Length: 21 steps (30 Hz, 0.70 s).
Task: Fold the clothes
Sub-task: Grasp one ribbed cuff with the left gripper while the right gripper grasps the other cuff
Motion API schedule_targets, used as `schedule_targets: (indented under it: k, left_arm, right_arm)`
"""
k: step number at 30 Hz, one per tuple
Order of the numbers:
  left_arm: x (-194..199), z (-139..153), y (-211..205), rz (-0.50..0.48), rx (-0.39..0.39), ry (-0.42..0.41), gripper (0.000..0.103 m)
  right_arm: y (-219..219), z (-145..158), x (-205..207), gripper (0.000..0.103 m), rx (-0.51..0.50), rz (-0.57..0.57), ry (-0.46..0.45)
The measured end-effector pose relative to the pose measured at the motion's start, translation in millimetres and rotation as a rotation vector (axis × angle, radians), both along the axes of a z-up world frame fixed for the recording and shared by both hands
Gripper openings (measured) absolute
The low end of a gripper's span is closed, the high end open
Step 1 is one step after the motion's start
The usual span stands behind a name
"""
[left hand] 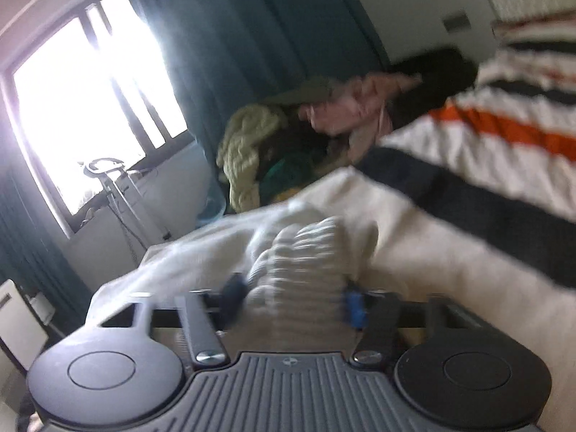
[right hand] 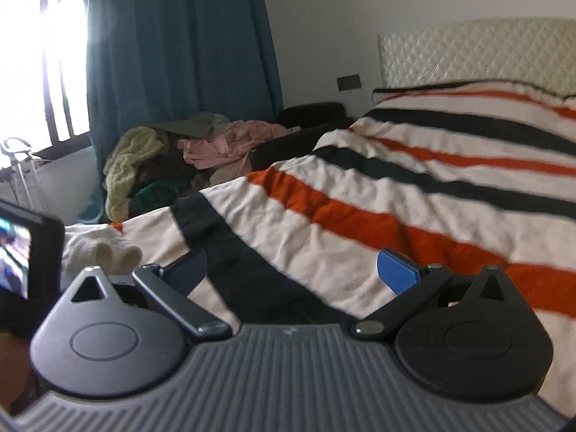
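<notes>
A white ribbed knit garment (left hand: 302, 252) lies bunched on the striped bed cover (left hand: 468, 151), and my left gripper (left hand: 293, 295) is shut on it, with a blue pad pressed against each side of the fabric. The picture is blurred there. In the right wrist view the same white garment (right hand: 100, 248) shows at the left, near the edge of the bed. My right gripper (right hand: 291, 270) is open above the striped cover (right hand: 396, 187), its blue pads far apart with nothing between them.
A heap of clothes (right hand: 180, 154) in pale green, pink and dark colours lies beyond the bed near the teal curtain (right hand: 172, 43). The quilted headboard (right hand: 468, 50) stands at the right. A bright window (left hand: 79, 100) and a metal stand (left hand: 108, 180) are at the left.
</notes>
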<state>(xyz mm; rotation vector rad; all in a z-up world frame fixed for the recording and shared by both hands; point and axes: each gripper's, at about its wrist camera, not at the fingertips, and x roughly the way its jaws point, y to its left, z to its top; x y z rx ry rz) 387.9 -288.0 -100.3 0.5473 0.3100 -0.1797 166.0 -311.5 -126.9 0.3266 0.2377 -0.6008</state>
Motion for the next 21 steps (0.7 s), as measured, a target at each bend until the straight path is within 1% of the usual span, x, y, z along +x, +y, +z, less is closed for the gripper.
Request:
schedule_targets:
  k: [1, 4, 6, 8, 11, 15, 17, 19, 21]
  left_arm:
    - [-3, 9, 3, -0.010, -0.021, -0.017, 0.044]
    - [-20, 45, 23, -0.050, -0.098, -0.061, 0.039]
    - [-38, 74, 42, -0.053, -0.145, -0.096, 0.037]
    - [-61, 103, 69, -0.039, -0.200, -0.120, 0.036]
    - [-102, 137, 113, 0.014, -0.278, -0.134, 0.035]
    - [-156, 156, 174, 0.104, -0.354, -0.146, 0.031]
    - [-183, 160, 202, 0.135, -0.384, -0.157, 0.027]
    - [-209, 162, 227, 0.155, -0.399, -0.170, 0.016]
    - [-232, 160, 248, 0.171, -0.409, -0.170, 0.015]
  right_arm:
    - [1, -2, 2, 0.103, 0.022, 0.039, -0.016]
    - [8, 1, 0, 0.103, 0.024, 0.100, -0.062]
    - [14, 4, -6, 0.103, 0.013, 0.100, -0.102]
    - [19, 6, -13, 0.103, -0.005, 0.100, -0.141]
    - [34, 10, -25, 0.103, -0.030, 0.119, -0.180]
    - [56, 16, -32, 0.103, -0.081, 0.171, -0.180]
    - [65, 20, -39, 0.103, -0.085, 0.202, -0.174]
    - [74, 25, -48, 0.103, -0.066, 0.247, -0.166]
    - [84, 30, -56, 0.103, -0.051, 0.298, -0.145]
